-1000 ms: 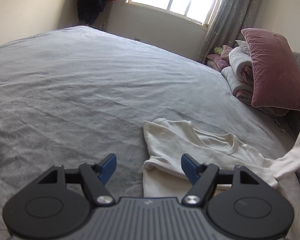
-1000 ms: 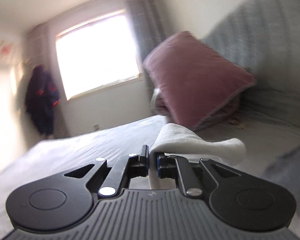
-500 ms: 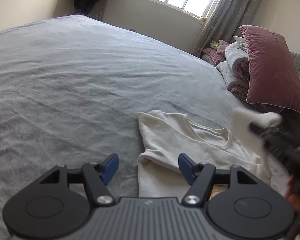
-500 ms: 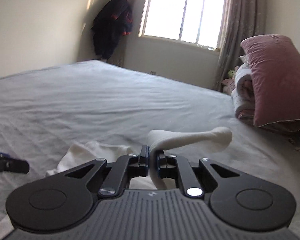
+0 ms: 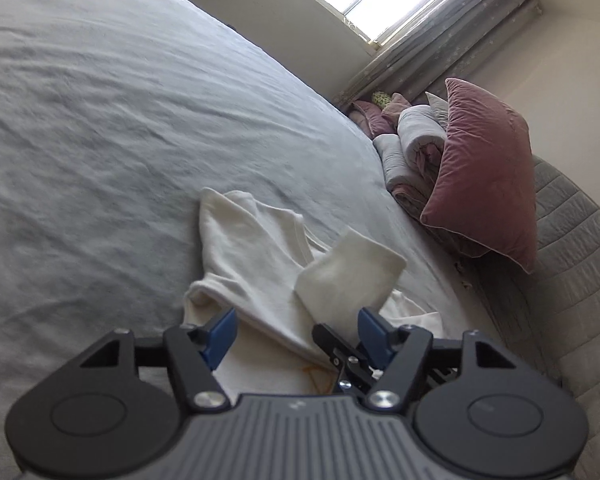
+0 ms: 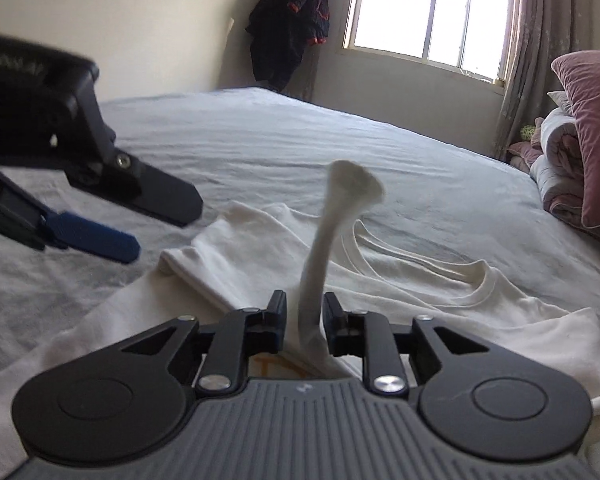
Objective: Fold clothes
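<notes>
A cream white long-sleeved shirt (image 5: 252,248) lies on the grey bed, partly folded, collar toward the pillows; it also shows in the right wrist view (image 6: 412,276). My right gripper (image 6: 305,312) is shut on the shirt's sleeve (image 6: 332,232), whose cuff stands up over the shirt body. The same sleeve (image 5: 352,276) shows in the left wrist view, with the right gripper's fingers (image 5: 340,350) below it. My left gripper (image 5: 296,330) is open and empty just above the shirt's left folded edge; its blue pad (image 6: 92,236) shows in the right wrist view.
The grey bedspread (image 5: 120,120) stretches left and far. A pink pillow (image 5: 484,168) and rolled quilts (image 5: 412,148) lie against the padded headboard (image 5: 572,248) on the right. A dark coat (image 6: 288,28) hangs by the window (image 6: 424,8).
My right gripper has carried the sleeve from the right side leftward over the shirt body, close to my left gripper. The left gripper stays open and has tilted and moved nearer the shirt.
</notes>
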`<action>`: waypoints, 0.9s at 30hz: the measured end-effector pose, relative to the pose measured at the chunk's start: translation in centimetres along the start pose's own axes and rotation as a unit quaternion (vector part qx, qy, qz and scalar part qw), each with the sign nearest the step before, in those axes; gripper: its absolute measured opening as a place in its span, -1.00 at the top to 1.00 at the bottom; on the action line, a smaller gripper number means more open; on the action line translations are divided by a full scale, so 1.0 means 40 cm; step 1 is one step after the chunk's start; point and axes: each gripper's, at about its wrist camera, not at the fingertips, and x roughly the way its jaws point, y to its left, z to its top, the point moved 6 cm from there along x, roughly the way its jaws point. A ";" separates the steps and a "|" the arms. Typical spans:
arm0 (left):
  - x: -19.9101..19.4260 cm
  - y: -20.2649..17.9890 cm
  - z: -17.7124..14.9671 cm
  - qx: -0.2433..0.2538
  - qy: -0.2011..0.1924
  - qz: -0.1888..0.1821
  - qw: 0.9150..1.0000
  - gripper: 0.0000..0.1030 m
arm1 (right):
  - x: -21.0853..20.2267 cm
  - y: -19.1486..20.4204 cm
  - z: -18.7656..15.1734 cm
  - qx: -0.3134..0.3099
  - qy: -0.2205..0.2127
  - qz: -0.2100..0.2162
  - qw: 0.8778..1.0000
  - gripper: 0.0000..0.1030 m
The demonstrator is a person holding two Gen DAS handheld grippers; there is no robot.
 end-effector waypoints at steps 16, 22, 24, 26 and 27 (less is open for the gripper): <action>0.093 0.047 0.014 -0.101 0.022 0.012 0.995 -0.23 | 0.010 -0.023 0.014 0.118 0.036 0.092 0.988 0.19; 0.110 0.035 0.018 -0.111 0.043 0.011 0.993 0.05 | -0.013 -0.021 0.011 0.125 0.067 0.146 0.979 0.08; 0.120 0.032 0.014 -0.102 0.049 0.029 0.993 0.52 | -0.020 -0.044 0.011 0.150 0.069 0.153 0.974 0.07; 0.120 0.018 0.015 -0.076 0.044 0.045 0.995 0.77 | -0.033 -0.075 0.010 0.163 0.065 0.139 0.975 0.04; 0.113 0.008 0.017 -0.055 0.038 0.049 0.997 0.78 | -0.039 -0.092 0.009 0.168 0.063 0.131 0.975 0.04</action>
